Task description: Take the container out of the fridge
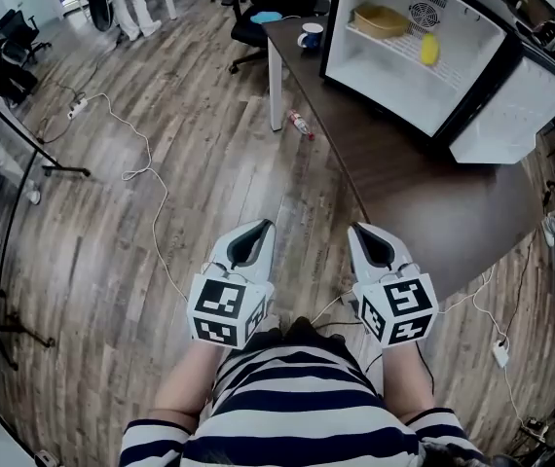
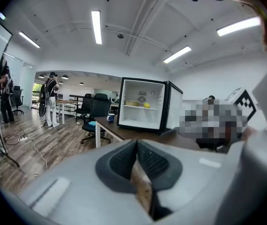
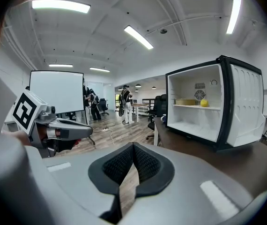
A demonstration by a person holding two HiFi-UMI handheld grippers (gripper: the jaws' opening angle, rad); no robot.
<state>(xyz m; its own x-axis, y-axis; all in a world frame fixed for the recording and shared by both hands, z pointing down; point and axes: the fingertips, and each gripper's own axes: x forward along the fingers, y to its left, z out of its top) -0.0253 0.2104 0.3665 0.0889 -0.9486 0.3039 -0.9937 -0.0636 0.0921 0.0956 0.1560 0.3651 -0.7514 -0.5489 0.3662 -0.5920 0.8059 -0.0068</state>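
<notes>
A small white fridge (image 1: 424,52) stands open on the dark table (image 1: 424,202), its door (image 1: 511,110) swung to the right. On its shelf sit a tan container (image 1: 380,19) and a yellow object (image 1: 429,49). Both show again in the left gripper view, container (image 2: 132,103), and in the right gripper view, container (image 3: 186,102). My left gripper (image 1: 251,244) and right gripper (image 1: 375,246) are held close to my body, well short of the fridge. Both are shut and hold nothing. The left sits over the wooden floor, the right near the table's near edge.
A blue mug (image 1: 311,36) stands on the table's far end, with a black office chair (image 1: 258,13) behind it. A small bottle (image 1: 300,124) lies on the floor beside the table leg. White cables (image 1: 146,168) trail across the floor. People stand far off (image 2: 49,104).
</notes>
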